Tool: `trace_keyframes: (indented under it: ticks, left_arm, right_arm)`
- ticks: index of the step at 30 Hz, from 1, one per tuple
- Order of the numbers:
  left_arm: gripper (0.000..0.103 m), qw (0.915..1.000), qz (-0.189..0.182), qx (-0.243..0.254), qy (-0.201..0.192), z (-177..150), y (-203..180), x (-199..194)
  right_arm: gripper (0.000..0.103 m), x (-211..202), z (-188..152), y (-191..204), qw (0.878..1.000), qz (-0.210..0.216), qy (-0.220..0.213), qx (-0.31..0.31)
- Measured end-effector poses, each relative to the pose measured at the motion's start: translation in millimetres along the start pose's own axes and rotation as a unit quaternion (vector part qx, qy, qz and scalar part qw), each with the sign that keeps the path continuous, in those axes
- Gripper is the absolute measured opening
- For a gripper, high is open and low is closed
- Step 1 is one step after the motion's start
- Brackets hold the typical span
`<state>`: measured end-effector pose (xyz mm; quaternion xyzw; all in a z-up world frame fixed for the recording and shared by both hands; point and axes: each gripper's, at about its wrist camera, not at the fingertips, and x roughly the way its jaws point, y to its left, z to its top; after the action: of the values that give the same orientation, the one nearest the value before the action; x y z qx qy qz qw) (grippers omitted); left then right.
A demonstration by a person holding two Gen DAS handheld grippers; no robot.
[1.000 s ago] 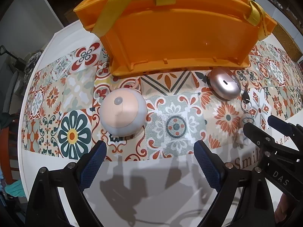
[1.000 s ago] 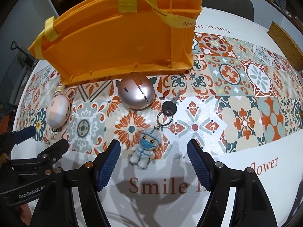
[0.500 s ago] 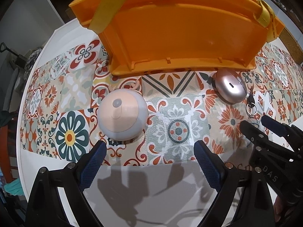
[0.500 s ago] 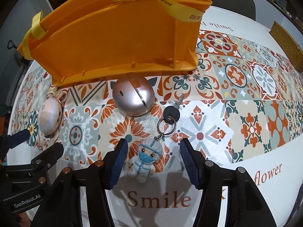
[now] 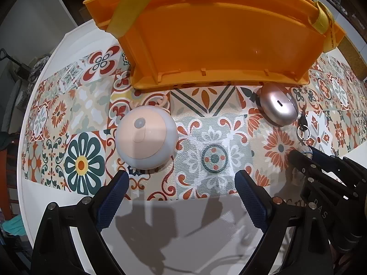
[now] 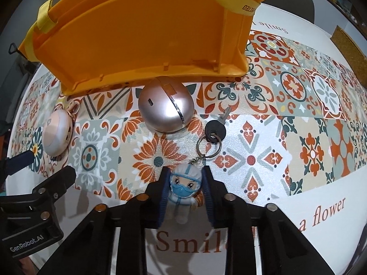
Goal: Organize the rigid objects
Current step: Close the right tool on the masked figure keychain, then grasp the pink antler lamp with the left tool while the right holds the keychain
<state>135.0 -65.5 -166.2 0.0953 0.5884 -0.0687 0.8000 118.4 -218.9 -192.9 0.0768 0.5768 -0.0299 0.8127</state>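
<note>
A small figurine keychain [image 6: 184, 190] in a white suit and blue mask lies on the patterned tablecloth, its ring [image 6: 208, 145] and black-headed key [image 6: 215, 127] trailing away from me. My right gripper [image 6: 184, 183] is shut on the figurine, a pad on each side of its head. A pink-and-white round device [image 5: 145, 137] sits just beyond my left gripper [image 5: 182, 189], which stands open over bare cloth with nothing between its fingers. A rose-metallic egg-shaped case [image 5: 278, 108] [image 6: 166, 106] rests by the orange basket [image 5: 218, 34] [image 6: 142, 29].
The orange basket has yellow strap handles [image 5: 128, 11] and stands at the far side of the table. A cork mat [image 6: 349, 45] lies at the far right. White tablecloth with printed lettering [image 6: 190, 245] runs along the near edge.
The right gripper's jaws have come together around the figurine and it has sunk slightly towards it. The left gripper has stayed open and nearly still.
</note>
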Motion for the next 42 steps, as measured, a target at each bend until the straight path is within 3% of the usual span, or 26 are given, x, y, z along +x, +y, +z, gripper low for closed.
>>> trace_keyframes:
  ticks: [9, 21, 42]
  left_arm:
    - [0.095, 0.9996, -0.017, -0.021, -0.011, 1.5, 7.9, -9.5]
    - [0.095, 0.9975, -0.03, -0.061, -0.019, 3.9, 46.4, -9.6]
    - [0.093, 0.9992, -0.015, -0.036, 0.001, 31.0, 44.5, 40.0]
  right_arm:
    - [0.027, -24.3, -0.5, -0.1, 1.0, 0.01, -0.01, -0.013]
    - [0.028, -41.1, -1.1, 24.0, 0.999, 0.043, -0.02, -0.023]
    - [0.028, -22.3, 12.4, 30.7, 0.999, 0.049, -0.003, -0.015]
